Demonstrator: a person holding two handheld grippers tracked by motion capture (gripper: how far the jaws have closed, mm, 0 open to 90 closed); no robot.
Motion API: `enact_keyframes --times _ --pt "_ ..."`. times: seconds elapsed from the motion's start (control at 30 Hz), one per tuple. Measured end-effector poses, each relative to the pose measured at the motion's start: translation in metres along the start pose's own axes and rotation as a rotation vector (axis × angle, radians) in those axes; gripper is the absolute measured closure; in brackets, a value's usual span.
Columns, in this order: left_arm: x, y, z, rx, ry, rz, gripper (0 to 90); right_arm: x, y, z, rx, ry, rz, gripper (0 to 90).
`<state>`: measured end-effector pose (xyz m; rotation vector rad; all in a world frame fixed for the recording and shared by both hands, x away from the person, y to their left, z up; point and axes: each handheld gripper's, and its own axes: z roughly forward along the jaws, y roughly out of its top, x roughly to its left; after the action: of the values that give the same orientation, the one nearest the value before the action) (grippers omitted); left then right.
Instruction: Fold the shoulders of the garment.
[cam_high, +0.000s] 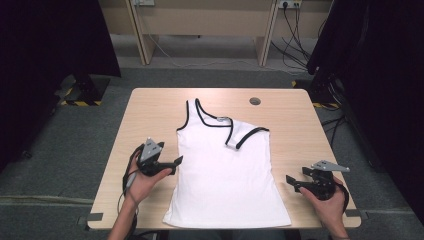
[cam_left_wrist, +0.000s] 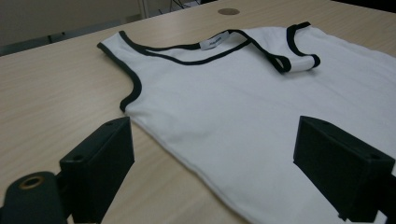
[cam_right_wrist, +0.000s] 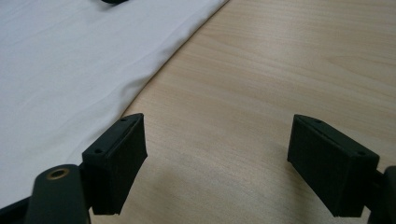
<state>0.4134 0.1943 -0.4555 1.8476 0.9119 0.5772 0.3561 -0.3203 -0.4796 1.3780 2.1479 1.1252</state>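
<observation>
Hands enter from the near edge of the table (cam_high: 150, 105), one at each side of the garment. Left hand (cam_high: 142, 184) lies palm up near the left edge, holding the left gripper (cam_high: 176, 164), whose jaws point right at the garment's left side seam; jaws spread wide with nothing between them, tips just beside or over the seam. In the left gripper view the left gripper (cam_left_wrist: 212, 154) looks low across the cloth, one jaw over bare wood, the other over white fabric. Right hand (cam_high: 327, 204) sits near the near right corner, holding the right gripper (cam_high: 292, 182) with jaws aimed left at the garment's right side, a short gap of bare wood between tips and cloth; jaws spread, gripping nothing. In the right gripper view the right gripper (cam_right_wrist: 215, 158) hangs low above bare wood, the garment's edge beside its left jaw. White tank top (cam_high: 225, 170) lies flat, front up, along the middle of the table, hem at the near edge, neck toward the far edge. Black binding runs along neckline and armholes. Left shoulder strap (cam_high: 192, 107) lies straight toward the far edge; right shoulder strap (cam_high: 247, 136) is folded down onto the chest. White neck label (cam_left_wrist: 215, 42) visible inside the collar. Round cable hole (cam_high: 255, 101) near the far edge, apart from the garment.
</observation>
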Motion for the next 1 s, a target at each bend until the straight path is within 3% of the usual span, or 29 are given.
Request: enact_keyframes --times 0.2,0.43,0.47,0.53,0.57,0.63,0.67,0.73,0.77,0.8,0.93,1.0 --pt "0.022 0.031 0.043 0.035 0.009 -0.018 13.4 0.003 0.0 0.001 -0.005 0.008 -0.018 19.8" --pt "0.039 0.061 0.079 0.076 0.035 -0.004 14.6 0.002 0.0 0.0 -0.014 0.02 -0.01 19.8" --pt "0.045 0.072 0.094 0.089 0.047 -0.003 14.7 0.002 0.0 0.0 -0.014 0.02 -0.01 19.8" --pt "0.045 0.072 0.094 0.089 0.047 -0.003 16.4 0.002 0.0 0.0 -0.015 0.021 -0.012 19.8" --pt "0.051 0.078 0.108 0.109 0.071 0.002 16.4 0.002 0.0 0.0 -0.015 0.021 -0.012 19.8" --pt "0.051 0.078 0.108 0.109 0.071 0.002 18.1 0.001 0.0 -0.001 -0.018 0.026 -0.009 19.8" --pt "0.056 0.079 0.121 0.132 0.081 0.0 18.1 0.001 0.0 -0.001 -0.018 0.026 -0.009 19.7" --pt "0.056 0.079 0.121 0.132 0.081 0.0 20.0 0.001 -0.001 -0.001 -0.018 0.029 -0.009 19.7" --pt "0.072 0.077 0.147 0.199 0.091 -0.038 20.0 0.001 -0.001 -0.001 -0.018 0.029 -0.009 19.7" --pt "0.072 0.077 0.147 0.199 0.091 -0.038 25.4 0.001 -0.001 -0.001 -0.018 0.029 -0.009 19.7" --pt "0.072 0.077 0.147 0.199 0.091 -0.038 25.4 0.0 -0.001 -0.001 -0.02 0.034 -0.001 19.7" --pt "0.077 0.075 0.156 0.226 0.097 -0.05 26.7 0.0 -0.001 -0.001 -0.02 0.034 -0.001 19.7"
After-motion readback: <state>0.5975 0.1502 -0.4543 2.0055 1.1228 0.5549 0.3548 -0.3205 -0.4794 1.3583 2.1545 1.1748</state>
